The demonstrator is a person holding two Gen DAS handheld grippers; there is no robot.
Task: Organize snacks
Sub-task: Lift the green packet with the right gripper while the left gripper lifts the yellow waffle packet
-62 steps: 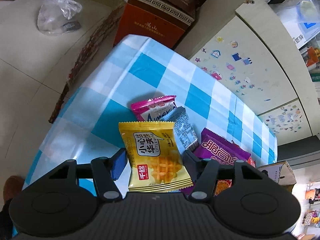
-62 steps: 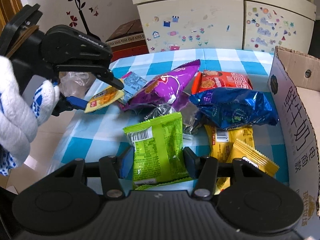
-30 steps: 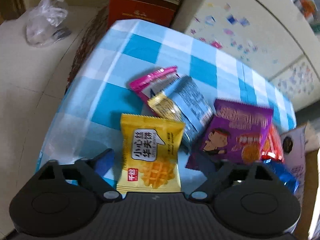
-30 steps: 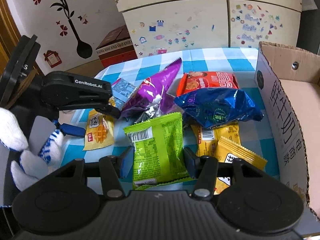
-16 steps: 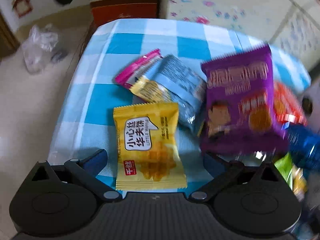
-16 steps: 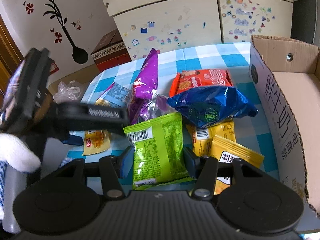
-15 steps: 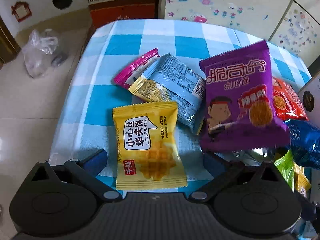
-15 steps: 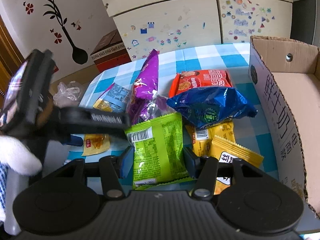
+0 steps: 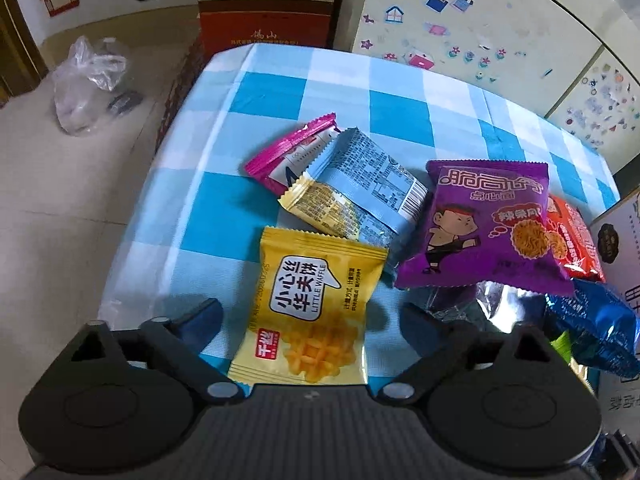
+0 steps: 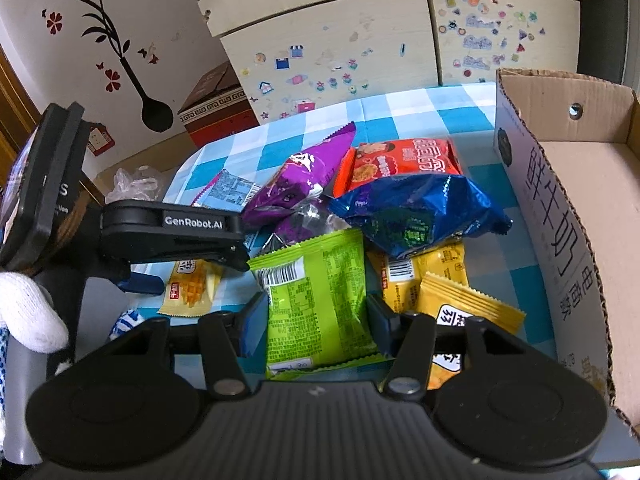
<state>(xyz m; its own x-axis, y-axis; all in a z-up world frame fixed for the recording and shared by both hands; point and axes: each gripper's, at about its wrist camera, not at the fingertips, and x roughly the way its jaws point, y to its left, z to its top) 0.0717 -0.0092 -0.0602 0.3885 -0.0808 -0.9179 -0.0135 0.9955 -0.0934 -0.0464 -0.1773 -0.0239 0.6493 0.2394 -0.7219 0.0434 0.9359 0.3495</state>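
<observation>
The yellow waffle packet's (image 9: 310, 312) bottom edge is hidden behind the left gripper (image 9: 310, 320), whose jaws, just narrowing, are spread beside it untouched. A green crinkled foil packet (image 10: 316, 300) is pinched by the right gripper (image 10: 314, 320).

Cloth (image 9: 400, 108): blue-white check. Waffle pack (image 9: 312, 312): yellow. Noodle bag (image 9: 488, 224): purple. Pack (image 10: 316, 304), lower centre: green. Bag (image 10: 420, 212): glossy blue.

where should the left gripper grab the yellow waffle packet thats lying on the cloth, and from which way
Take the yellow waffle packet across its two long side edges, near the middle, coming down from above. It lies flat on the checked tablecloth with its crimped ends pointing toward and away from the gripper. The left gripper already straddles it, jaws just closing, pads not yet touching. Mid-body probably gives the surest pinch.
</observation>
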